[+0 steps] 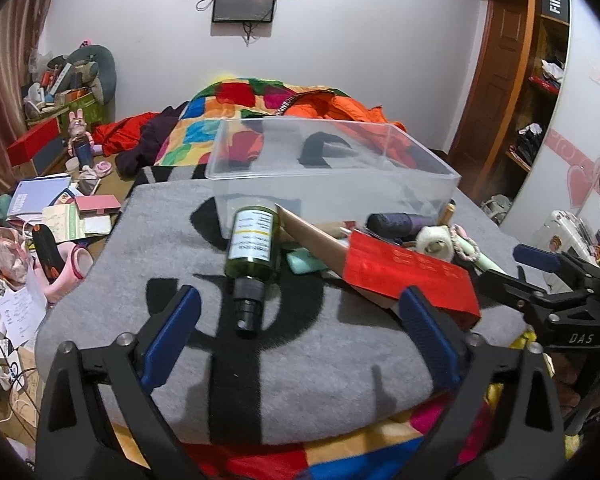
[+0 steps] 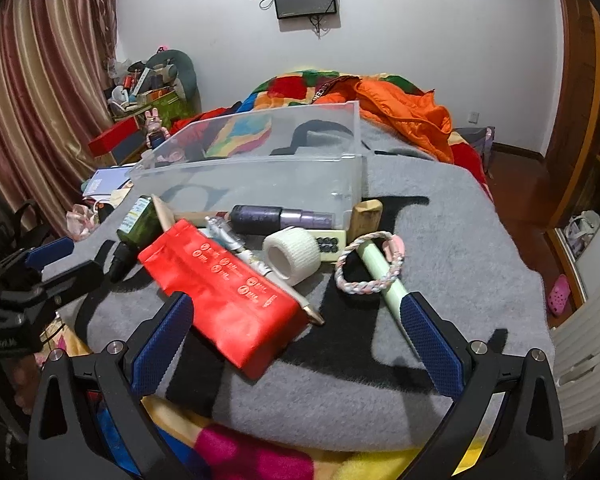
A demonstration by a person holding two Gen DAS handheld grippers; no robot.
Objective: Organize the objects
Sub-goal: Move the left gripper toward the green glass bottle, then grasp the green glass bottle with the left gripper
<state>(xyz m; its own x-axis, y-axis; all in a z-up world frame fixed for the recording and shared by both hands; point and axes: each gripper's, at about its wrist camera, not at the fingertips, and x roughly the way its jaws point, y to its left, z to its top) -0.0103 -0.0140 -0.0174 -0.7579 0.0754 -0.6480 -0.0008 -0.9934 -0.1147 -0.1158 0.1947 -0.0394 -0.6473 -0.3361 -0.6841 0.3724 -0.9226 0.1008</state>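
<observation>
Bin [image 1: 332, 184] of clear plastic stands on the grey blanket [image 1: 180, 264] of the bed, and through its walls we see nothing inside; only the black pattern of the blanket shows through. All the small things lie outside, along its near wall.

In the left wrist view we see the green bottle [image 1: 254, 246] lying on its side, cap toward us, just in front of the bin. Our left gripper [image 1: 300, 320] is over the blanket with fingers wide and holding nothing, the bottle cap between their tips. Beside the bottle lies the red pouch [image 1: 408, 276], and behind it the purple tube [image 1: 400, 222], the tape roll [image 1: 434, 244] and the bracelet [image 1: 466, 246]. A teal thing under the pouch is mostly hidden, so we cannot name it.

The right wrist view shows more of the pile. Our right gripper [image 2: 300, 334] also has fingers wide and empty, the near end of the pouch [image 2: 228, 292] between them. Here we see a silver pen [image 2: 260, 268] next to the pouch, the bracelet [image 2: 370, 262] looped around a pale green pen [image 2: 384, 280], a wooden block [image 2: 366, 218] touching the corner of the bin [image 2: 260, 172], and a cream piece with black dots [image 2: 332, 242] behind the roll [image 2: 292, 254]. The bottle [image 2: 136, 224] lies at the left, near the left gripper [image 2: 56, 260].

Only the left view shows the cluttered floor [image 1: 40, 240] beside the bed.
</observation>
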